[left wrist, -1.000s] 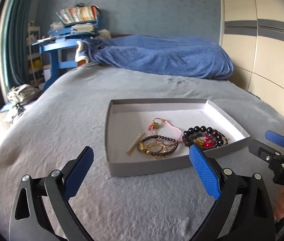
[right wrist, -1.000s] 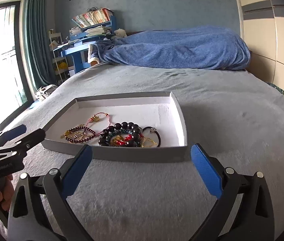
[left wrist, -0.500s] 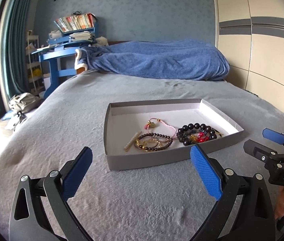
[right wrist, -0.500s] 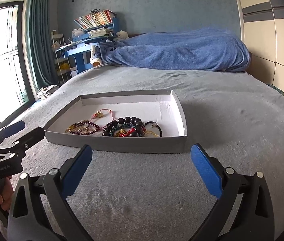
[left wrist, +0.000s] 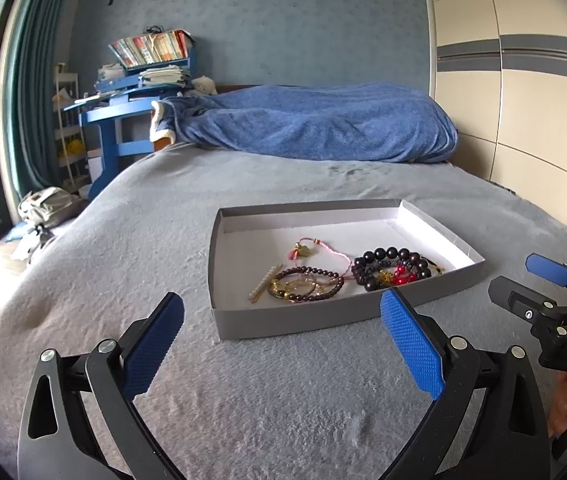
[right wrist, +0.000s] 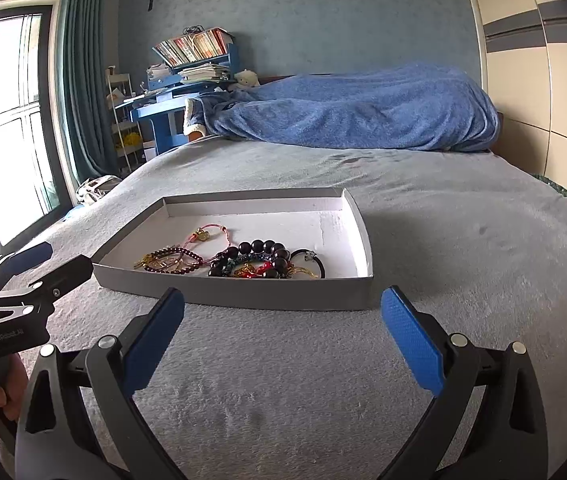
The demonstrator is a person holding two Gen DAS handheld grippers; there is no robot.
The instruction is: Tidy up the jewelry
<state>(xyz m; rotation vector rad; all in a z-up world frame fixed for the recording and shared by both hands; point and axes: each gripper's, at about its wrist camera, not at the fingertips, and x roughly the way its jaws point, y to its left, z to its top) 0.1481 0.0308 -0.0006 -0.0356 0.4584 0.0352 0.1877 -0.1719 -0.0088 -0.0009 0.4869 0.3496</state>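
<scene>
1. Bed under a grey cover carries everything; a blue blanket is heaped at its far end
2. Tray, a shallow grey box with a white floor, lies flat near the middle of the bed, ahead of both tools; its long axis runs left to right across both views
3. Left tool hovers low over the cover short of the tray's near wall, jaws spread wide and holding nothing
4. Right tool hovers likewise, spread wide and empty, with the tray's near-right corner just ahead
5. Jewelry is all inside the tray, bunched toward its near side: a dark large-bead bracelet tangled with red and gold pieces, a small-bead bracelet with gold rings, a pink cord, a black hair tie
6. Pale hair clip lies with its long axis pointing away and slightly right
7. Step in hand, by my judgement: unsettled; pieces in the tray suit a finished gathering or a heap awaiting sorting, so I name no next move
</scene>
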